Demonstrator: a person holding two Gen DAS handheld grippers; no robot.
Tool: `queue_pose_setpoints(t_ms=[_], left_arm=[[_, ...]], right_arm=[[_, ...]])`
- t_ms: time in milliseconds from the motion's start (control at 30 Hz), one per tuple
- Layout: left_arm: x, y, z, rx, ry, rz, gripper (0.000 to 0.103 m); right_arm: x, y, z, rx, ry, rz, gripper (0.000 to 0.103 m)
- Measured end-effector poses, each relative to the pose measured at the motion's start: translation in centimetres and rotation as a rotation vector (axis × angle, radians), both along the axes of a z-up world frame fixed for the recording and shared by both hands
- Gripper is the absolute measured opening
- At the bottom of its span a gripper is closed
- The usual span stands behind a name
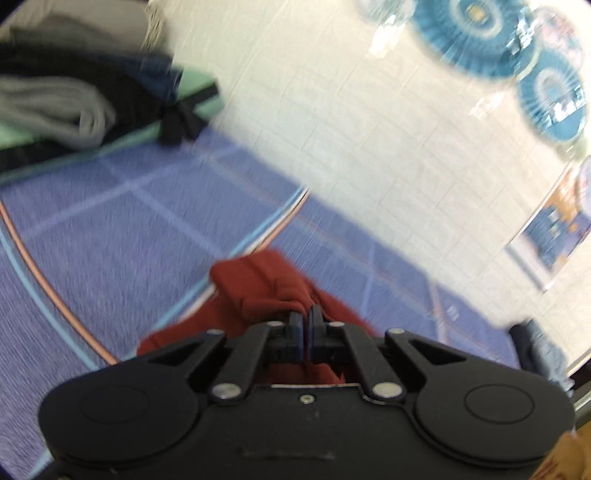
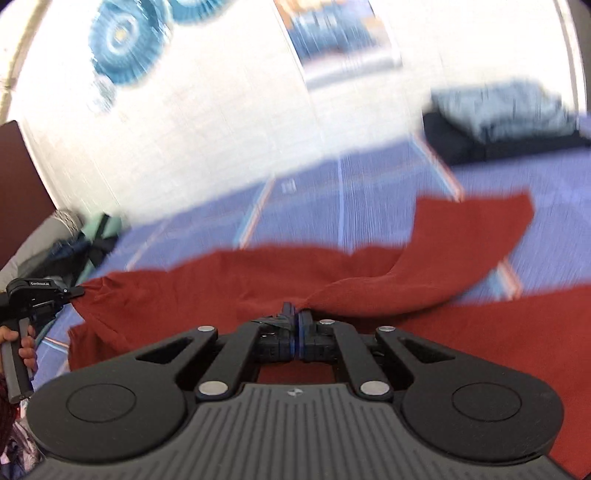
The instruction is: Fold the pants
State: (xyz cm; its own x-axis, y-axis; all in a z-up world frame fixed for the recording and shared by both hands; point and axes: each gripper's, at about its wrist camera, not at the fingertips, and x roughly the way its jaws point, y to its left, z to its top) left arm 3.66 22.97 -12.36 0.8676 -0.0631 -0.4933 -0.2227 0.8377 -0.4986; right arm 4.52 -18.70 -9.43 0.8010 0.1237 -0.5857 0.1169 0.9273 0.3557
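my left gripper [image 1: 306,314] is clamped on a bunched fold of the rust-red knit pants [image 2: 229,284], and my right gripper [image 2: 294,314] pinches another edge of the same soft cloth. the pants lie on the blue woven bedcover with pale stripes [image 1: 110,240], long axis running side to side between my grippers, one end [image 2: 476,229] angling away. farther off, a blurred heap of grey and dark clothes [image 1: 74,99].

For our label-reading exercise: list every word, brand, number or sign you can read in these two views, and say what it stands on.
White lettering on top of the left tongs: too small and blurred to read.
Poster on the wall: blurred, unreadable.
Small mark on the blue bedcover: unreadable.
Nothing else carries text.
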Motion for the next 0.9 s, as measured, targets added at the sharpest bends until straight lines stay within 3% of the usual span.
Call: queue_pose_setpoints(t_ms=[133, 267, 533, 667, 900], left_arm=[[-2.7, -0.3, 1.9, 0.016, -0.055, -0.007, 0.003], [-5.7, -0.6, 1.9, 0.04, -0.036, -0.015, 0.003], [-8.7, -0.8, -2.3, 0.075, 0.114, 0.011, 0.003], [-9.4, 0.0, -4.4, 0.049, 0.166, 0.036, 0.003], [-8.8, -0.6, -5.2, 0.091, 0.196, 0.024, 0.006]], right_arm=[[-2.0, -0.5, 2.4, -0.03, -0.039, 0.012, 0.002], [-4.3, -0.6, 2.7, -0.047, 0.0, 0.043, 0.002], [-7.4, -0.4, -1.2, 0.041, 0.166, 0.008, 0.002], [-8.1, -0.3, -2.9, 0.085, 0.197, -0.019, 0.002], [-8.6, -0.3, -4.6, 0.083, 0.202, -0.037, 0.0]])
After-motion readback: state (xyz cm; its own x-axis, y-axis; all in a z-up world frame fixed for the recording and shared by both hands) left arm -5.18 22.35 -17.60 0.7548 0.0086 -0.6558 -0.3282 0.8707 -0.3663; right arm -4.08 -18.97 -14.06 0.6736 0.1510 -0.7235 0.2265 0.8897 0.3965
